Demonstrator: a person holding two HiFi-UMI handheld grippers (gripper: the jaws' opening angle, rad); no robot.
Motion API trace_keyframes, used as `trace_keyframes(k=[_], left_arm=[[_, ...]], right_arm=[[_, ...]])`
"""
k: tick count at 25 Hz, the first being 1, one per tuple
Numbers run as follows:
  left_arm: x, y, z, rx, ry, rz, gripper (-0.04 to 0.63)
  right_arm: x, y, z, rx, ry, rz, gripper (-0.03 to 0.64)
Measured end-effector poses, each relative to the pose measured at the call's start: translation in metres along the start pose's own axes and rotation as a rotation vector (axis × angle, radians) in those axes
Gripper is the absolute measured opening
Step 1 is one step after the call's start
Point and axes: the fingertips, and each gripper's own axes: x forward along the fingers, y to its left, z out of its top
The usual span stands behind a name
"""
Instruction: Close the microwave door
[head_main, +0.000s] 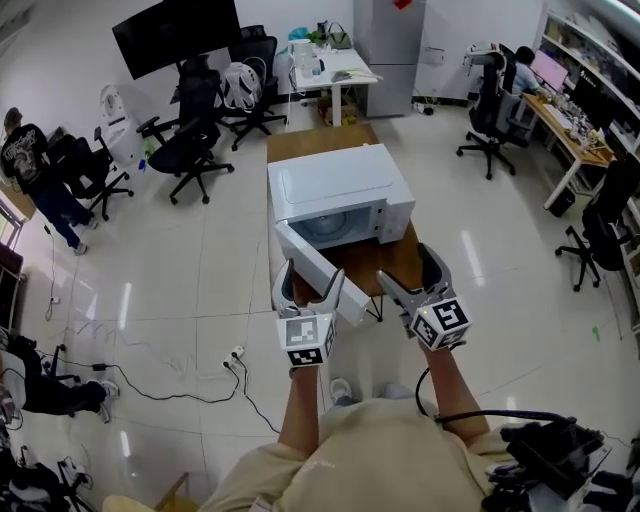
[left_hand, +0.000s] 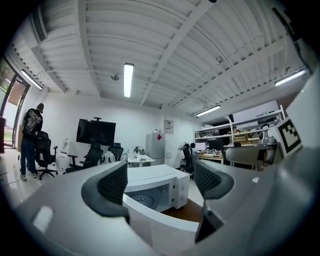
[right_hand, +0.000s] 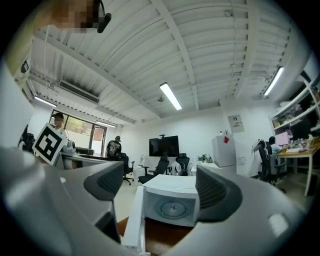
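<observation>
A white microwave stands on a brown wooden table with its door swung open toward me and to the left. The cavity with its round turntable shows in both gripper views. My left gripper hangs open just before the door's outer end, nothing between its fingers. My right gripper is open too, near the table's front edge, right of the door. In the left gripper view the door passes close below the jaws, with the microwave behind. The right gripper view shows the door edge-on.
Several black office chairs stand at the back left, more at desks on the right. A person stands at the far left. Cables and a power strip lie on the tiled floor. A grey fridge stands behind.
</observation>
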Motion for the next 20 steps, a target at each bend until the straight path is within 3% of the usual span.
trace_keyframes(k=[16, 20], left_arm=[[0.098, -0.017, 0.000, 0.060, 0.066, 0.068, 0.413], [0.122, 0.005, -0.007, 0.083, 0.105, 0.071, 0.413]], right_arm=[[0.051, -0.108, 0.016, 0.034, -0.018, 0.067, 0.440], [0.062, -0.138, 0.015, 0.046, -0.034, 0.062, 0.440]])
